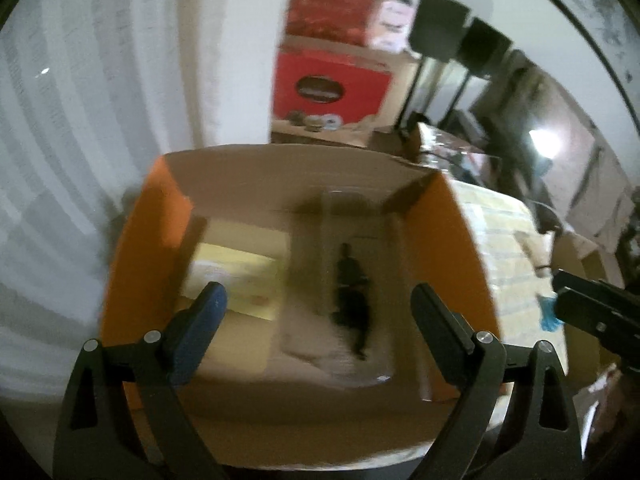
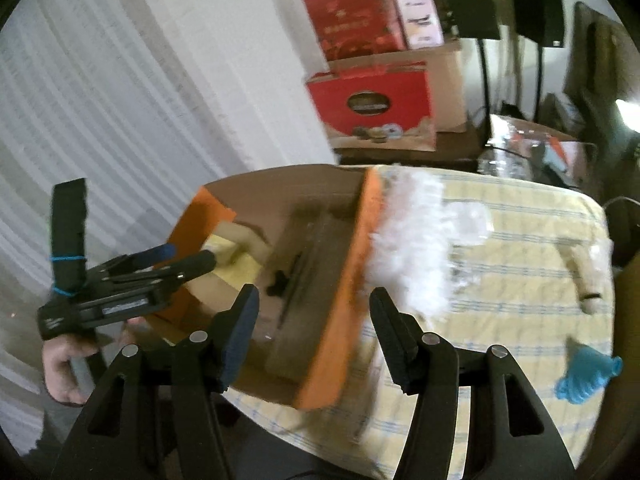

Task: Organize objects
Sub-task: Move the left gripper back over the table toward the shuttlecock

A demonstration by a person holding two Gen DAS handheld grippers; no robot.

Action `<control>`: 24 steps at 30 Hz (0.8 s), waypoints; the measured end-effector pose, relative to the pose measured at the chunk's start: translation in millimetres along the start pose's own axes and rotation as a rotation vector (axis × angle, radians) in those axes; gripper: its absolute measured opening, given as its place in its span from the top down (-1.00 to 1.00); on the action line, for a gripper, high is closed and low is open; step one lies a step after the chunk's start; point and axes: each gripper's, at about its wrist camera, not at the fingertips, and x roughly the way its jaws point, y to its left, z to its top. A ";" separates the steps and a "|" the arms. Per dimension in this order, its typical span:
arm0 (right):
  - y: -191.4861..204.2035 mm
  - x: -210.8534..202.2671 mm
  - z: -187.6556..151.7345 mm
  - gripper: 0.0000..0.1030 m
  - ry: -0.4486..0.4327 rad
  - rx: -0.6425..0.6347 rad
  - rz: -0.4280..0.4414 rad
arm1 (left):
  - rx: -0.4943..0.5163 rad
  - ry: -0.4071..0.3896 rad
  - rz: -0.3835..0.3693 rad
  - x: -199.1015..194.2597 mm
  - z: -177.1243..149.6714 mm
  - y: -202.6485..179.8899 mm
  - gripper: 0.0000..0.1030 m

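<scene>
An open cardboard box with orange flaps [image 1: 432,240] [image 2: 352,280] stands on a table with a checked cloth [image 2: 520,240]. Inside lie a yellow packet [image 1: 240,280] [image 2: 236,268] and a clear package holding a dark item [image 1: 352,296] [image 2: 288,280]. My left gripper [image 1: 320,304] hovers open over the box, nothing between its fingers; the right wrist view shows it [image 2: 188,258] at the box's left flap, held by a hand [image 2: 64,364]. My right gripper [image 2: 314,312] is open over the box's right flap. A white fluffy duster [image 2: 412,240] with a pale handle [image 2: 584,276] lies right of the box. A blue bundle [image 2: 588,376] [image 1: 550,314] sits near the table's right edge.
Red cartons [image 1: 332,84] [image 2: 372,100] are stacked on brown boxes against the white wall behind the table. Two black panels on stands [image 2: 500,4] rise at the back right. A white curtain [image 1: 72,140] hangs at the left. Clutter in a clear wrap [image 2: 532,148] lies beyond the table.
</scene>
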 end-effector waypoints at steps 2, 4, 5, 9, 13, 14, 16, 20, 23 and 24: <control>-9.6 -8.1 -5.2 -0.16 -0.007 0.013 -0.020 | 0.022 -0.003 -0.024 -2.2 -1.4 -14.1 -0.81; -18.5 -15.1 -9.1 -0.17 -0.015 0.024 -0.038 | 0.044 -0.005 -0.047 -4.5 -4.9 -26.4 -0.84; -23.3 -18.9 -11.4 -0.18 -0.018 0.030 -0.050 | 0.054 -0.006 -0.057 -5.0 -6.2 -32.9 -0.84; -39.7 -33.9 -21.8 -0.29 -0.034 0.050 -0.093 | 0.084 -0.007 -0.086 -5.5 -9.5 -57.5 -0.96; -57.0 -48.4 -31.6 -0.45 -0.055 0.071 -0.142 | 0.111 -0.008 -0.086 -5.1 -13.9 -77.4 -0.99; -61.2 -51.7 -33.5 -0.46 -0.060 0.075 -0.157 | 0.116 -0.009 -0.087 -5.1 -14.4 -82.2 -0.99; -71.0 -58.3 -38.5 -0.48 -0.072 0.084 -0.198 | 0.121 -0.012 -0.096 -5.1 -14.4 -90.3 -0.99; -87.7 -67.8 -47.3 -0.51 -0.082 0.105 -0.297 | 0.137 -0.015 -0.117 -4.6 -16.4 -107.0 -0.99; -98.9 -73.7 -52.2 -0.51 -0.092 0.124 -0.323 | 0.152 -0.015 -0.125 -1.7 -17.3 -119.3 -0.99; -102.8 -75.5 -54.1 -0.51 -0.095 0.130 -0.332 | 0.156 -0.015 -0.128 -0.9 -18.1 -123.8 -0.99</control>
